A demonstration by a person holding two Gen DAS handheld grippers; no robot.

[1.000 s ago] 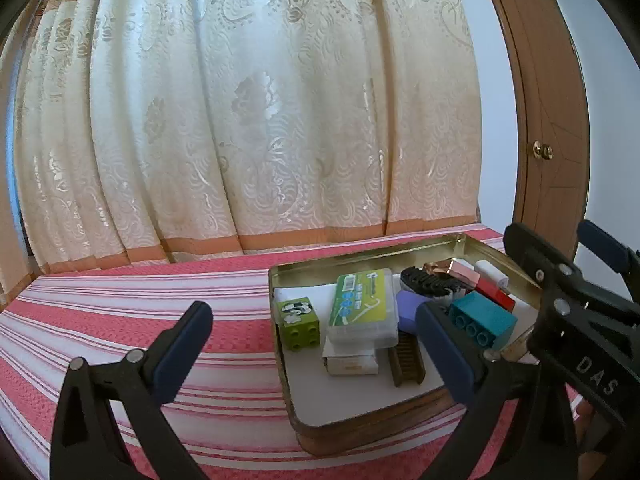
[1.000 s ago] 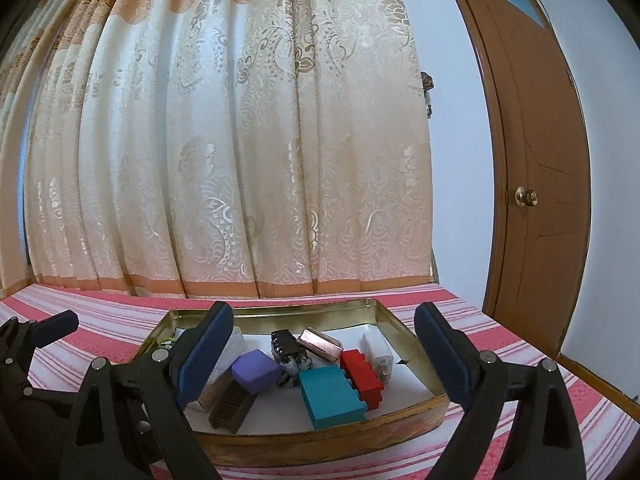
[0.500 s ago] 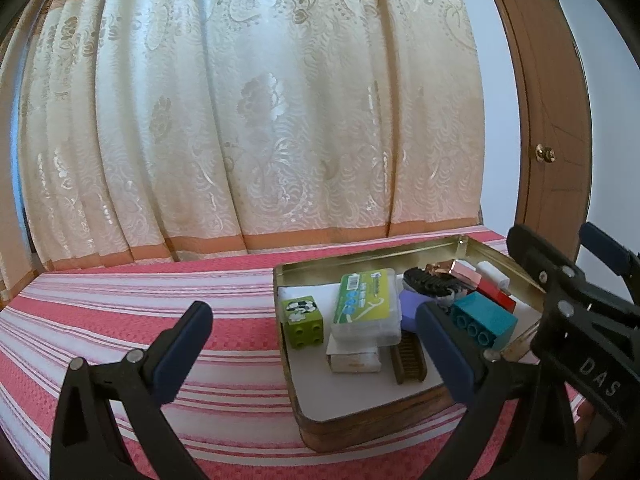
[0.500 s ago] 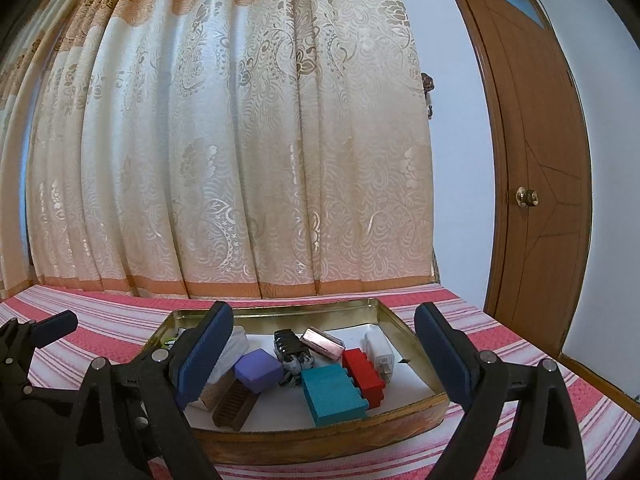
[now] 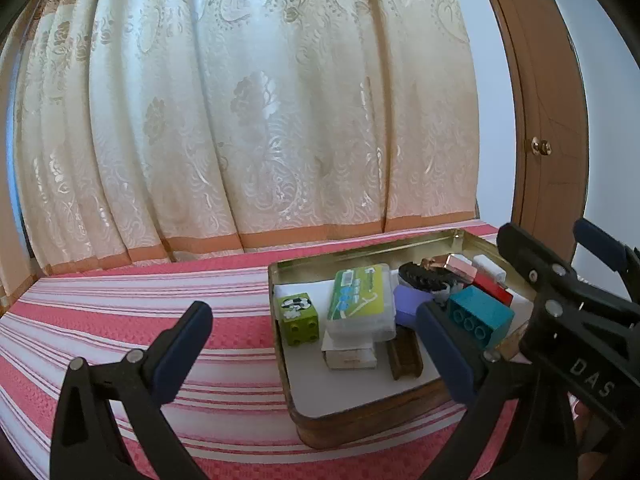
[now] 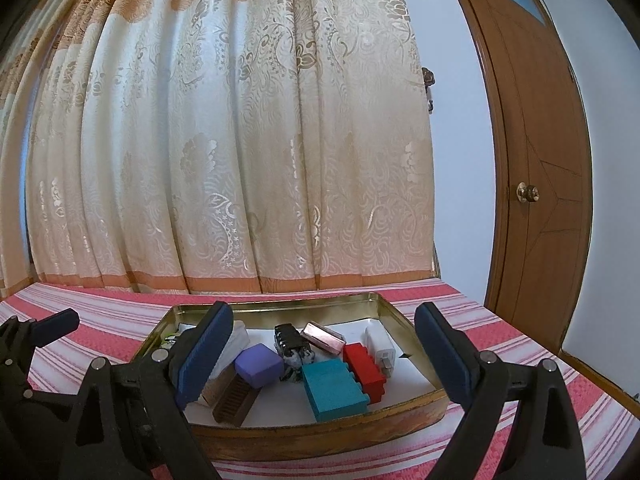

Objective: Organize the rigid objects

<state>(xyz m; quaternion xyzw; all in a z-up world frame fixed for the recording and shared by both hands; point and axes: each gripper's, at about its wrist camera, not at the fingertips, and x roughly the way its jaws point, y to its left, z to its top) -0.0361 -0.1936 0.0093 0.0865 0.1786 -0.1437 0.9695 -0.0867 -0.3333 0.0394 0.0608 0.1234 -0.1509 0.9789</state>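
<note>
A gold metal tray (image 5: 362, 424) (image 6: 312, 434) sits on the red striped cloth and holds several small items: a green brick (image 5: 299, 319), a clear box with a green label (image 5: 360, 302), a teal brick (image 5: 480, 316) (image 6: 334, 390), a red brick (image 6: 366, 368), a purple block (image 6: 258, 364), a brown comb (image 6: 236, 400) and a white plug (image 6: 380, 346). My left gripper (image 5: 312, 352) is open and empty, held in front of the tray's left part. My right gripper (image 6: 324, 360) is open and empty, facing the tray's near edge; it also shows at the right of the left wrist view (image 5: 568, 288).
A cream patterned curtain (image 5: 248, 120) hangs behind the table. A brown wooden door (image 6: 536, 184) stands at the right. The red striped cloth (image 5: 120, 312) stretches left of the tray.
Both views have shifted only slightly; the left view has drifted a little rightward. Both grippers stay open and the items in the tray have not moved.
</note>
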